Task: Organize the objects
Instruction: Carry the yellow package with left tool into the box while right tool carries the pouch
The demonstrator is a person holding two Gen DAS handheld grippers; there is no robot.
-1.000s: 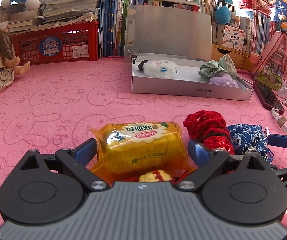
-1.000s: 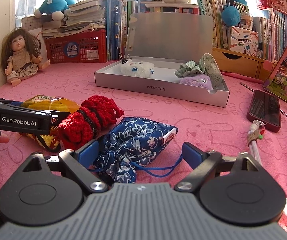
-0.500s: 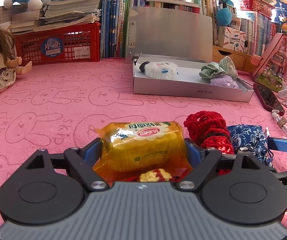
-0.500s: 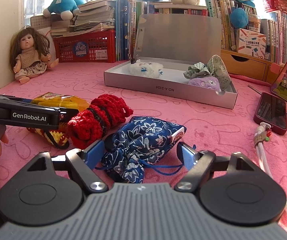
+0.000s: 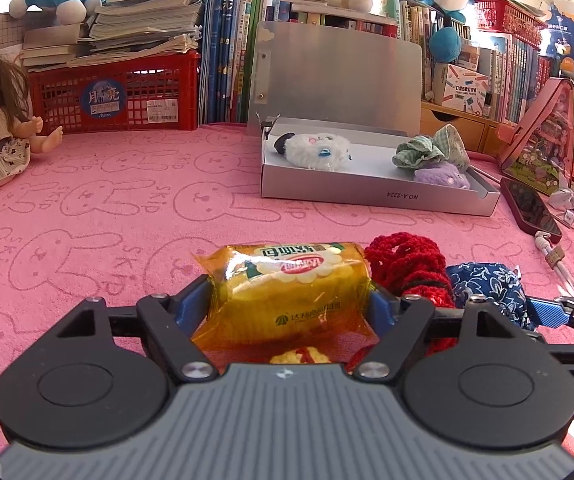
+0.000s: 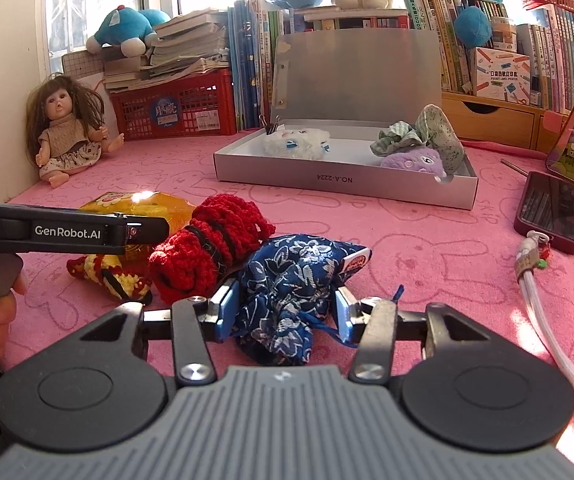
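Observation:
My left gripper (image 5: pixel 287 308) is shut on a yellow snack packet (image 5: pixel 287 288), which also shows in the right wrist view (image 6: pixel 147 208) on the pink cloth. My right gripper (image 6: pixel 283 312) is shut on a blue flowered pouch (image 6: pixel 291 280), also seen in the left wrist view (image 5: pixel 487 292). A red crochet bundle (image 6: pixel 207 248) lies between packet and pouch. A yellow and red knitted piece (image 6: pixel 107 276) lies under the packet. An open silver box (image 6: pixel 343 176) stands farther back with a white plush (image 6: pixel 295 142), a purple plush (image 6: pixel 415 160) and a green cloth (image 6: pixel 419 132) inside.
A doll (image 6: pixel 63 132) sits at the far left. A red basket (image 5: pixel 115 96) with books, upright books and plush toys line the back. A phone (image 6: pixel 551 208), a white cable (image 6: pixel 539 280) and a pink case (image 5: pixel 543 144) lie at the right.
Both grippers have closed: the left on the snack packet, the right on the blue pouch. The right gripper also moved forward onto the pouch.

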